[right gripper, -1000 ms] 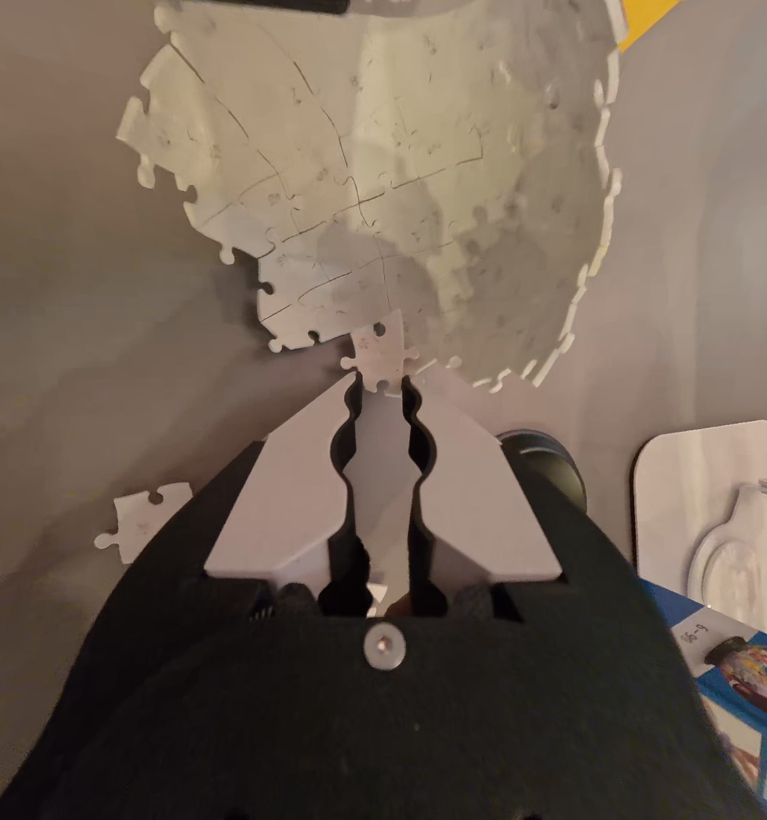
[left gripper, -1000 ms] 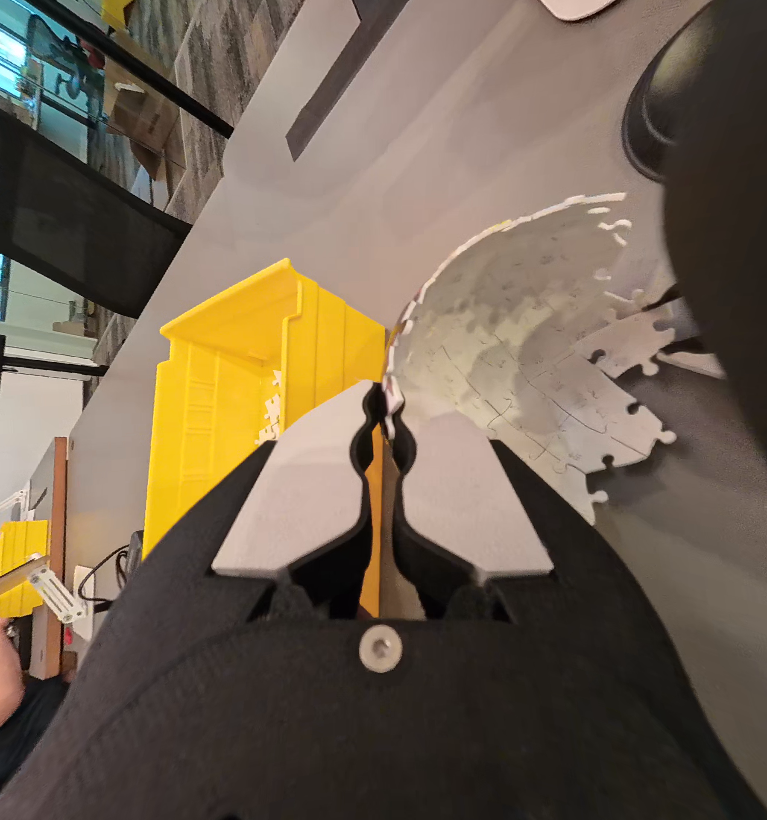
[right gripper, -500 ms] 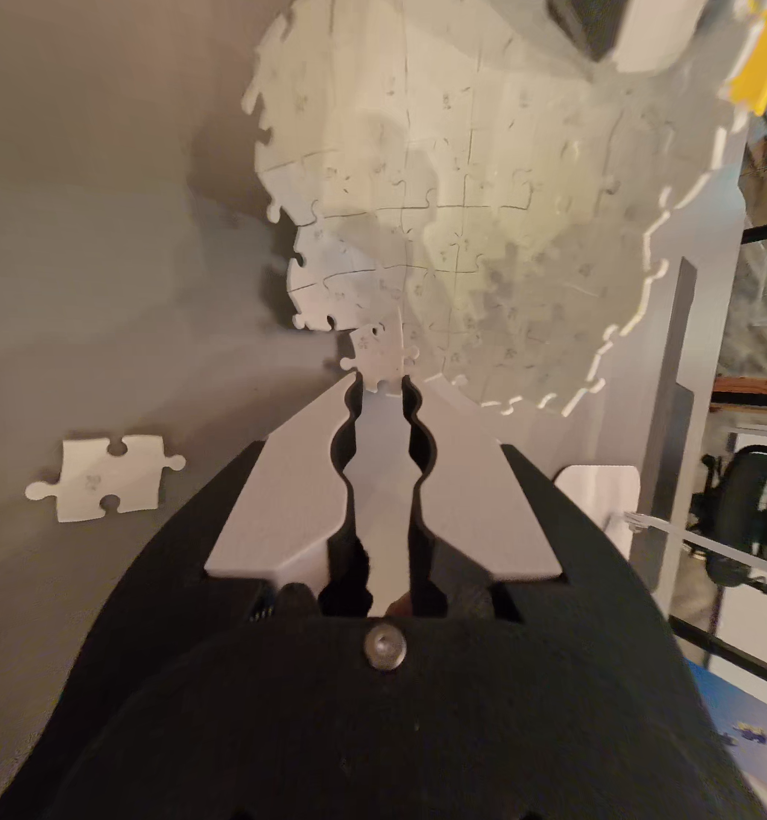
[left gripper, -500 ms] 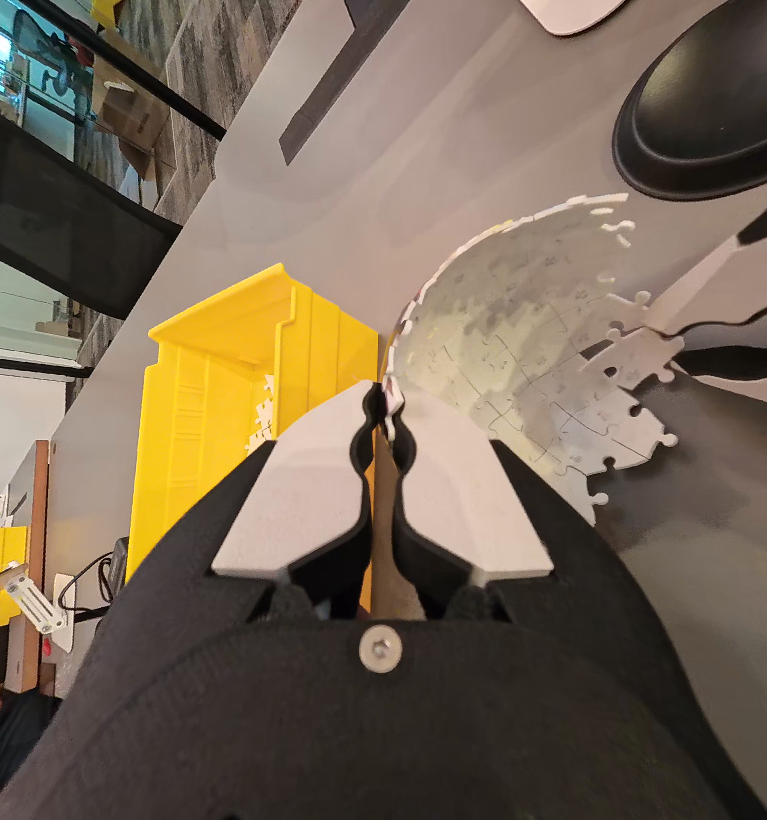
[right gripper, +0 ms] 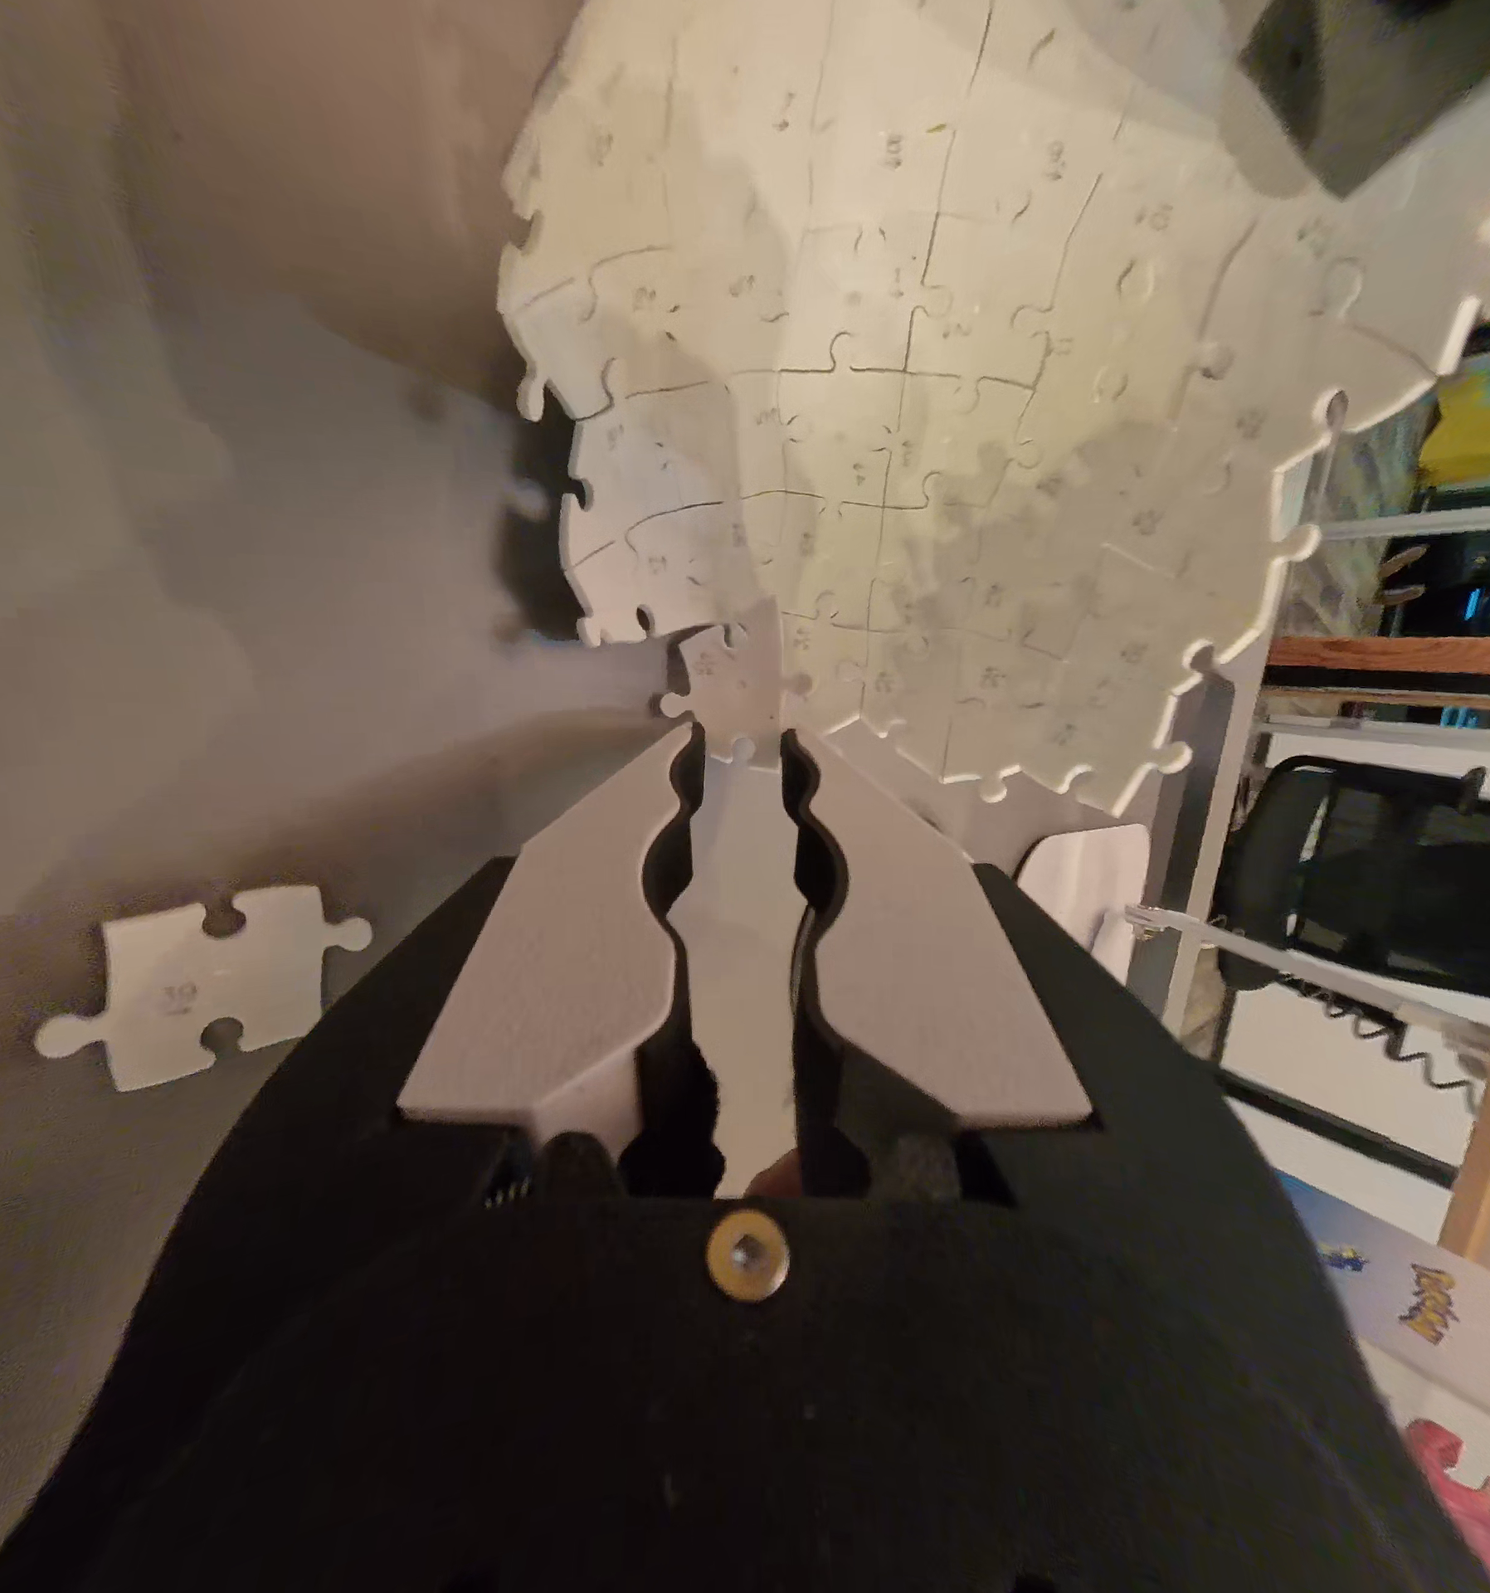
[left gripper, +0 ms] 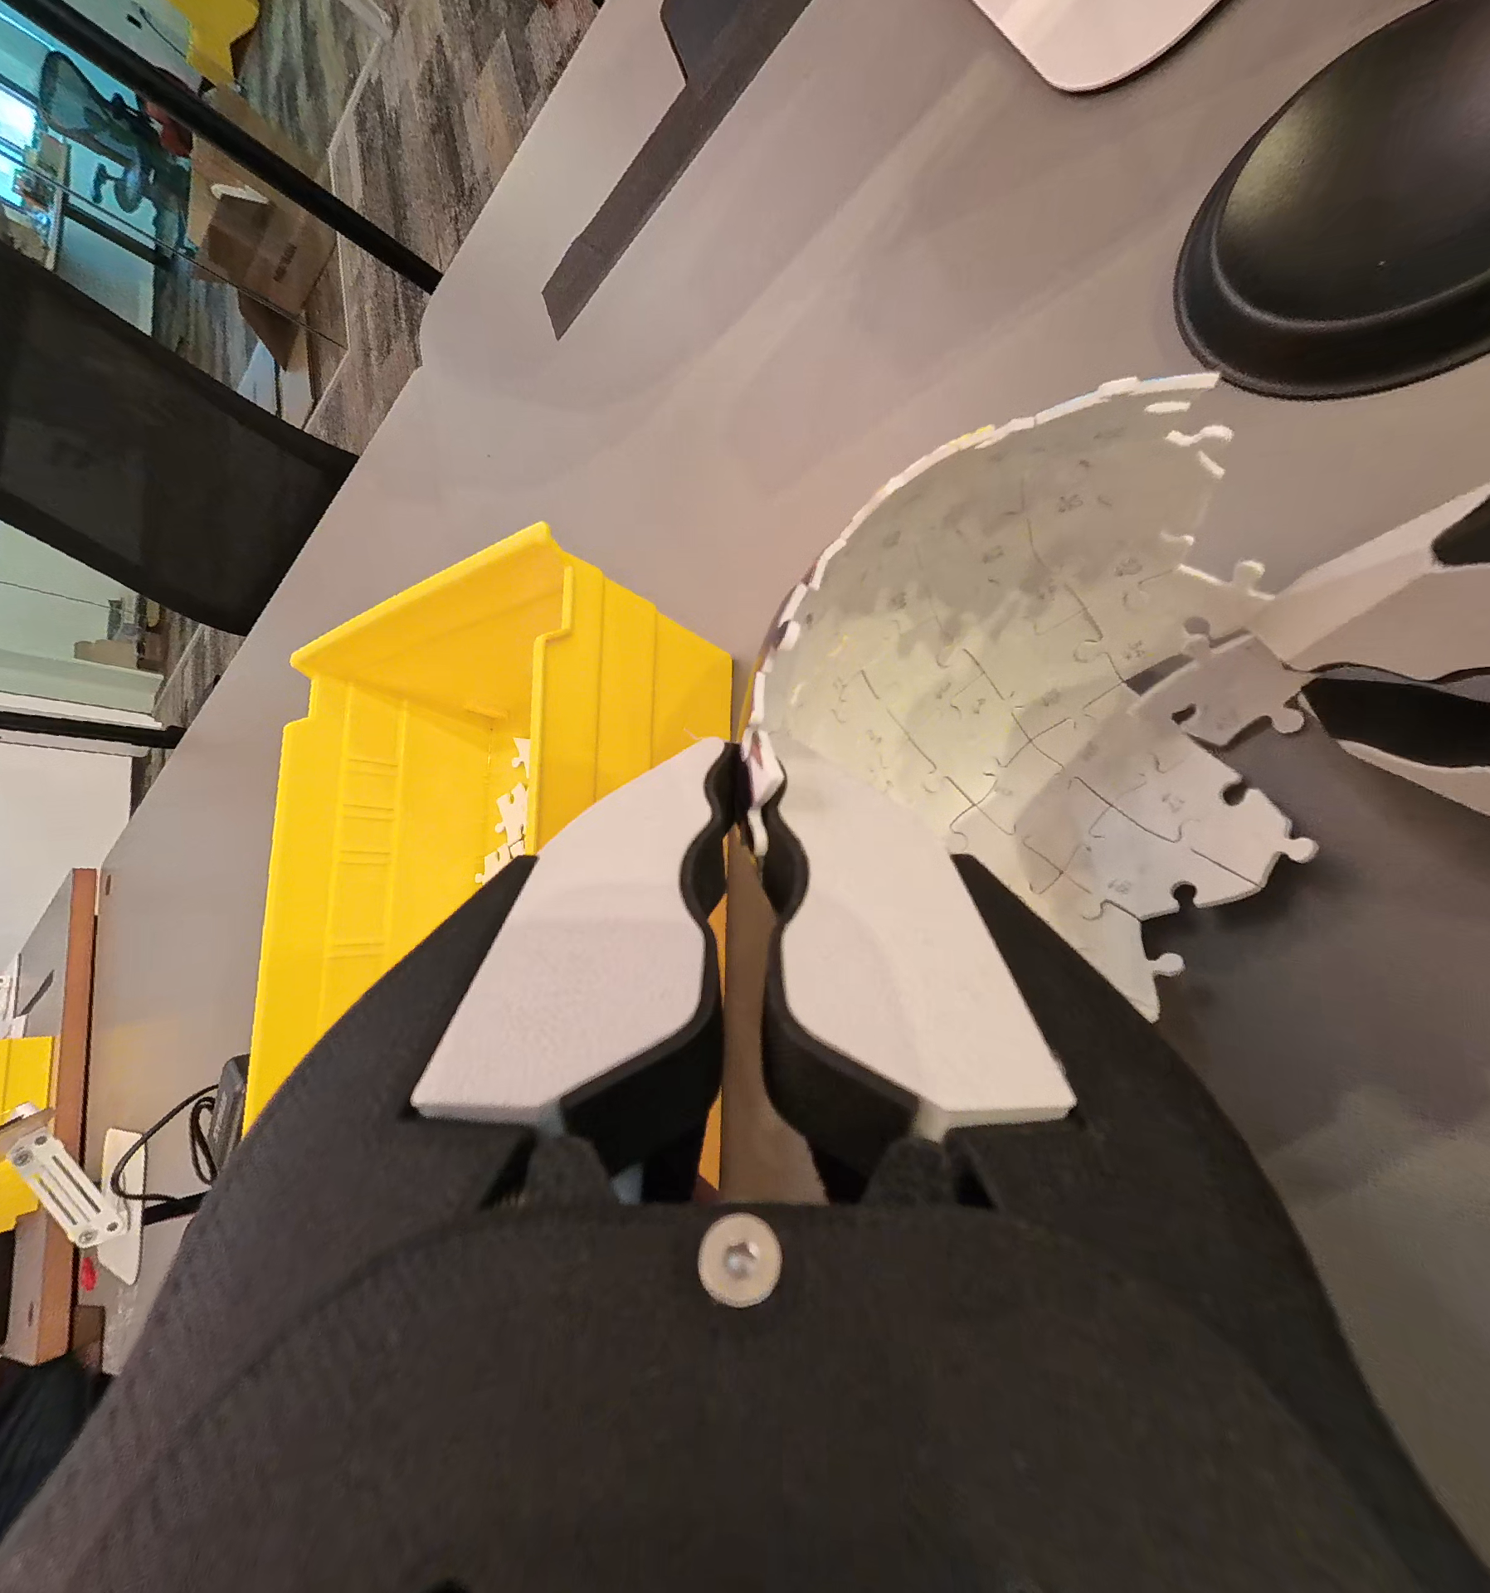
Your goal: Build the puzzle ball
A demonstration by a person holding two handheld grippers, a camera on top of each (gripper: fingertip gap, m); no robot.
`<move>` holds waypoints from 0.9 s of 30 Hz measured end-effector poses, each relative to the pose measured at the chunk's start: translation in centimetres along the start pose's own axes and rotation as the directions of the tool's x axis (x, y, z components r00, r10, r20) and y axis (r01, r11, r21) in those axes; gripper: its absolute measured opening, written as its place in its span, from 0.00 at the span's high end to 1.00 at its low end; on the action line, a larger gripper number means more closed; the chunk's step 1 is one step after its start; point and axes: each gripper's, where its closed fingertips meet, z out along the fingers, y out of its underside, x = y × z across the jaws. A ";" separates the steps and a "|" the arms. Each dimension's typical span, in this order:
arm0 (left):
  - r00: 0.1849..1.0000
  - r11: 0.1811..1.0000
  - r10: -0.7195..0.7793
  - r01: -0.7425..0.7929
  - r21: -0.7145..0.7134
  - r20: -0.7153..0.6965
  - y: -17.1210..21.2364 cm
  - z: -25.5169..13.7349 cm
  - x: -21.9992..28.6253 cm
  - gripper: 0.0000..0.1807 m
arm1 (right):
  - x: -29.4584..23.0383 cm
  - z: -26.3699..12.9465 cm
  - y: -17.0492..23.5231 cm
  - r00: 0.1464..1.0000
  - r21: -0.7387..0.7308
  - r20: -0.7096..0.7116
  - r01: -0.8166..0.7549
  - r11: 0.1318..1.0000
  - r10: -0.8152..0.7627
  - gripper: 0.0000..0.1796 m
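Note:
The half-built puzzle ball (left gripper: 983,655) is a curved white shell of joined pieces, its hollow side facing both cameras (right gripper: 940,388). My left gripper (left gripper: 746,776) is shut on the shell's rim and holds it above the grey table. My right gripper (right gripper: 737,741) is shut on a single white puzzle piece (right gripper: 737,681) and holds it against the shell's jagged lower edge. In the left wrist view that piece (left gripper: 1224,698) and the right gripper's fingers (left gripper: 1371,603) come in from the right. A loose white piece (right gripper: 198,983) lies on the table, left of my right gripper.
A yellow bin (left gripper: 466,776) with loose pieces inside stands just left of the shell. A black domed stand (left gripper: 1362,224) sits at the far right of the table. A white plate-like holder (right gripper: 1078,871) and a printed puzzle box (right gripper: 1457,1379) lie to the right. The gap from one gripper's tips to the other's is roughly 12 centimeters.
My right gripper has carried its piece in closer to the shell's edge, and the shell now looms larger in its view. The left gripper has kept its grip on the rim.

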 end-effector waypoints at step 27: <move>1.000 1.000 -0.009 0.009 0.007 -0.002 0.2 -0.1 0.0 0.99 | -0.1 0.5 -0.3 0.996 0.014 -0.075 0.050 0.999 -0.049 0.90</move>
